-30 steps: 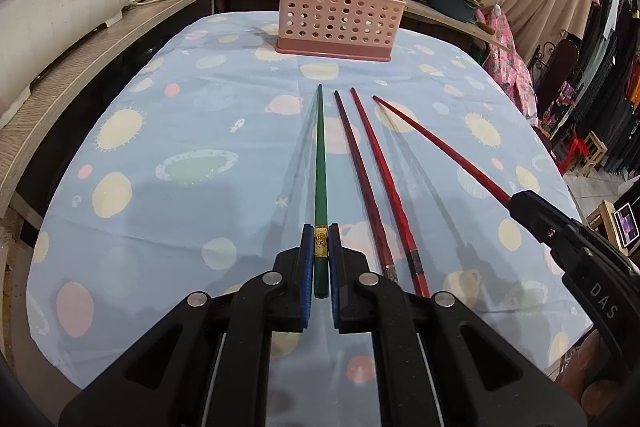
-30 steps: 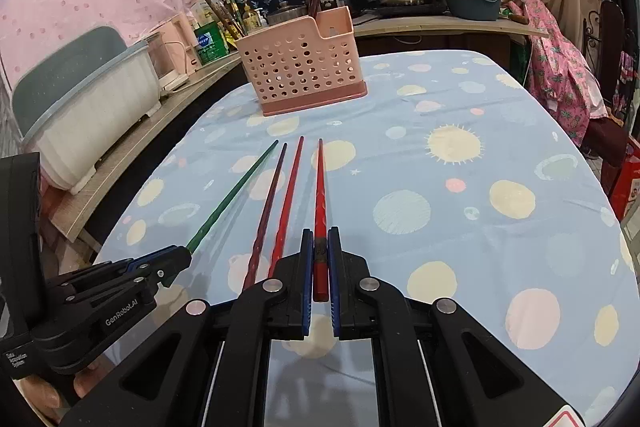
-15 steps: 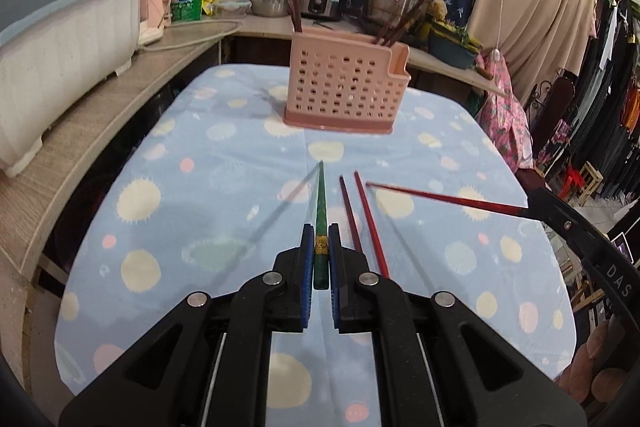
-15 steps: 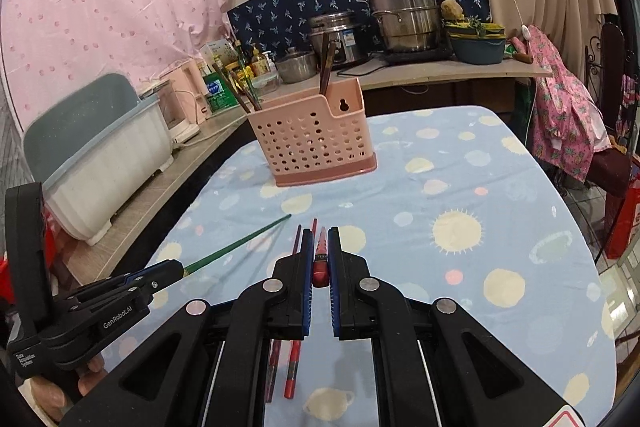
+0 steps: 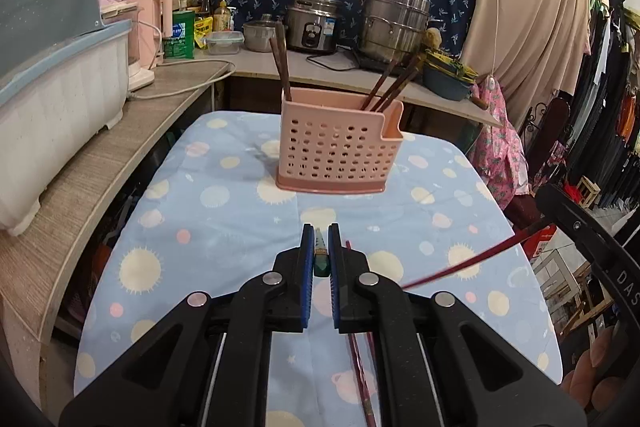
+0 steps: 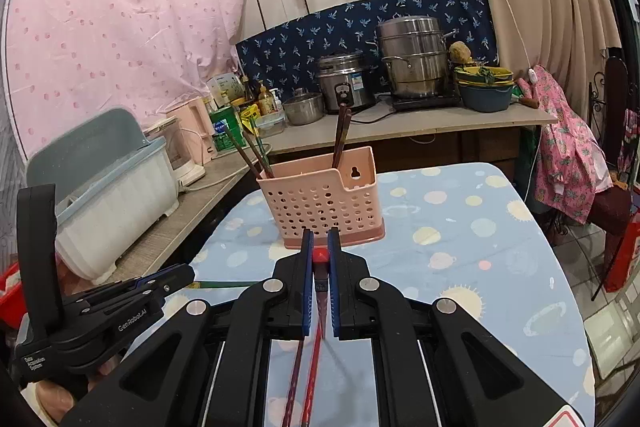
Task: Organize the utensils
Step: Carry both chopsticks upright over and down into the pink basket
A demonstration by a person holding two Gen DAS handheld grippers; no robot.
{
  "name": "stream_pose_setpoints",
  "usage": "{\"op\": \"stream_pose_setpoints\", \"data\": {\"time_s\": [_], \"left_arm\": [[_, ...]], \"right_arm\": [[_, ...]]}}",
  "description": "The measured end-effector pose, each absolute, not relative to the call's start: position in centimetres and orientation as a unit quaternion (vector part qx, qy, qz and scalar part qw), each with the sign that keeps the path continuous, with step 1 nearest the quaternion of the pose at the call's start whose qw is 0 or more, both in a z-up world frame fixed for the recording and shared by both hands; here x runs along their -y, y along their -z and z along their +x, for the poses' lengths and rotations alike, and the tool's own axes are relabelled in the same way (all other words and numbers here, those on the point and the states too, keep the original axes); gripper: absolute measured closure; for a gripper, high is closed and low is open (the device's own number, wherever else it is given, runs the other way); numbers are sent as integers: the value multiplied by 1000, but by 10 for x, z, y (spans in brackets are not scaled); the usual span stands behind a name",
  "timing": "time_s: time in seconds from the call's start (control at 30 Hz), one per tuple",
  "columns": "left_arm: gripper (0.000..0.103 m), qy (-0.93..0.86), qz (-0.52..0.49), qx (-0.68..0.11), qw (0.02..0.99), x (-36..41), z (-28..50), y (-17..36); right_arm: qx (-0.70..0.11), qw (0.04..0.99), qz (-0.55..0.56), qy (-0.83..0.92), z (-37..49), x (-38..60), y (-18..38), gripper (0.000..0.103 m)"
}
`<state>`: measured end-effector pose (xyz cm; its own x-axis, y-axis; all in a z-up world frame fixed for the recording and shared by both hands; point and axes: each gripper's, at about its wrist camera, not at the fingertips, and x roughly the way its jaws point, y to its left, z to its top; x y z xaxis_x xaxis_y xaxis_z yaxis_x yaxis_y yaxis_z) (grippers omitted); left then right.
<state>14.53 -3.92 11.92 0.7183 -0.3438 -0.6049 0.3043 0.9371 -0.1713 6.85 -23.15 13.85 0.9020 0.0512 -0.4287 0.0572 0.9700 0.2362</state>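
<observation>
My left gripper [image 5: 320, 231] is shut on the thick end of a green chopstick [image 5: 320, 261], held in the air and pointing toward the pink perforated basket [image 5: 336, 151]. My right gripper [image 6: 320, 239] is shut on a red chopstick [image 6: 320, 255], also lifted and aimed at the basket [image 6: 320, 203]. Several dark brown chopsticks [image 5: 280, 63] stand in the basket. Two red chopsticks [image 6: 298, 375] lie on the cloth below the grippers. The right gripper [image 5: 560, 211] with its red chopstick [image 5: 472, 261] shows at the right of the left wrist view. The left gripper [image 6: 186, 273] shows at the left of the right wrist view.
The table wears a blue cloth with sun prints [image 5: 224, 227]. A wooden counter [image 5: 120, 147] runs along its left and far sides with a white and blue bin [image 5: 48, 99], a rice cooker [image 5: 312, 27] and a steel steamer pot [image 5: 396, 23]. Clothes [image 5: 600, 107] hang to the right.
Both grippers rose off the table, each lifting its chopstick, and tipped toward level. The basket now sits higher and nearer the centre of both views. Two red chopsticks stayed on the cloth.
</observation>
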Motion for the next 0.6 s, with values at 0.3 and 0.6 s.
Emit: {"op": "stream_pose_setpoints", "data": {"time_s": [0.3,0.6], "left_arm": [[96,182,-31,-321,929,49,167,-146],[96,182,-41,-301,935,54,193,-179]], "right_arm": [[-195,972,129,0,87,244,-166,96],[-172,976,136,-14,115,249,-197,96]]}}
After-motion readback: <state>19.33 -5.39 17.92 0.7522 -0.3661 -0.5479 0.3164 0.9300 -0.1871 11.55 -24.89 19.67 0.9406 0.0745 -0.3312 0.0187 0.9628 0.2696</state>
